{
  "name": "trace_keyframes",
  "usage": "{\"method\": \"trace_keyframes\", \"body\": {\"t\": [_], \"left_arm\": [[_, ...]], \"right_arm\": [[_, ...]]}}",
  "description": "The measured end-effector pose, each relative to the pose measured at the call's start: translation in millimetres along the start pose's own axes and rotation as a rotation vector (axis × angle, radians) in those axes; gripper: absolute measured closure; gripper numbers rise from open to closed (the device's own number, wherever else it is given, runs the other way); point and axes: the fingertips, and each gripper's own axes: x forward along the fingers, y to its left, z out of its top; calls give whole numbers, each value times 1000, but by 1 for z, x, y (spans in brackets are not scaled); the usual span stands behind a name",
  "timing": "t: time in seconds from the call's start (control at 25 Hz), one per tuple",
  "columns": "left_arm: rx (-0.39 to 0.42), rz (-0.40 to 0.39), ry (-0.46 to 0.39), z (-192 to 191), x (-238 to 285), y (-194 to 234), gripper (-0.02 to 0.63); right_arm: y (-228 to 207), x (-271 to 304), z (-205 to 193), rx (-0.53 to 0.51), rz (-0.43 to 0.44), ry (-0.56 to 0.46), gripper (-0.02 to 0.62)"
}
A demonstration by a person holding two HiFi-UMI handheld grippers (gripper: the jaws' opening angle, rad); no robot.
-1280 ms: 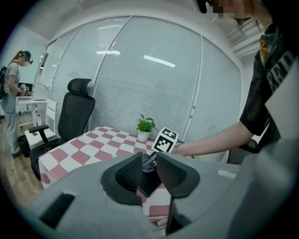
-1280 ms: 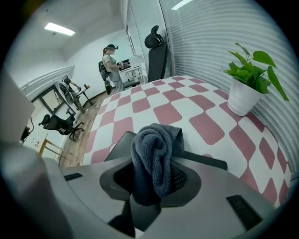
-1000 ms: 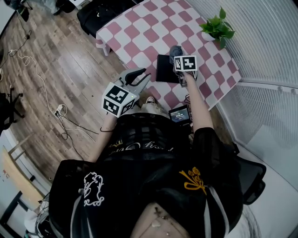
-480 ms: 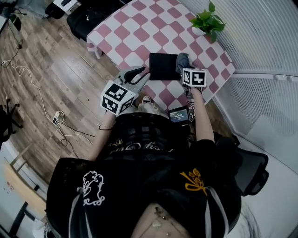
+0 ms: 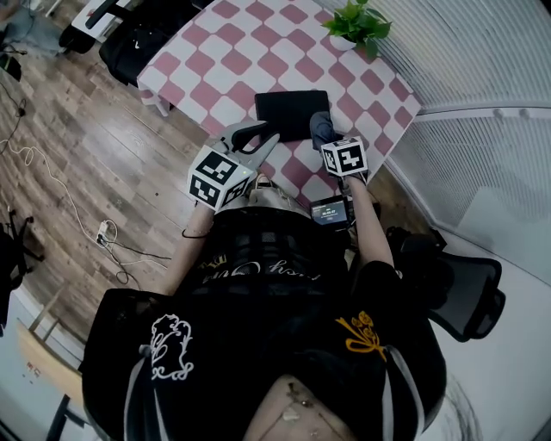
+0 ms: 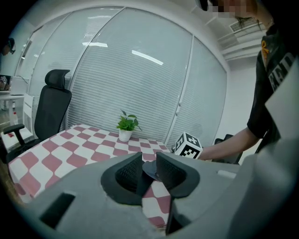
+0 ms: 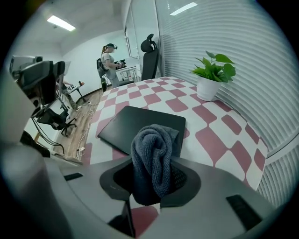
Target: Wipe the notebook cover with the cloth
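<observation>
A checked table (image 5: 250, 43) bears a notebook (image 5: 288, 114) and potted plant (image 5: 355, 21).

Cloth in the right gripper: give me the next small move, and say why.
Probably ease the right gripper forward and down so the cloth presses flat on the notebook cover. The jaws are shut on the cloth, which sits at the cover's near edge; most of the dark cover lies beyond it, and contact is unclear.
</observation>
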Motion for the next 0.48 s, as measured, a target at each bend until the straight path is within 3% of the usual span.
{"method": "trace_keyframes", "body": {"t": [0.2,0.48], "left_arm": [[-2,-1,0,0,3,-2,508],[-18,49,-5,-2,-4,8,508]], "right_arm": [[5,16,2,-33,15,38,489],[-3,26,22,9,42,32,488]]}}
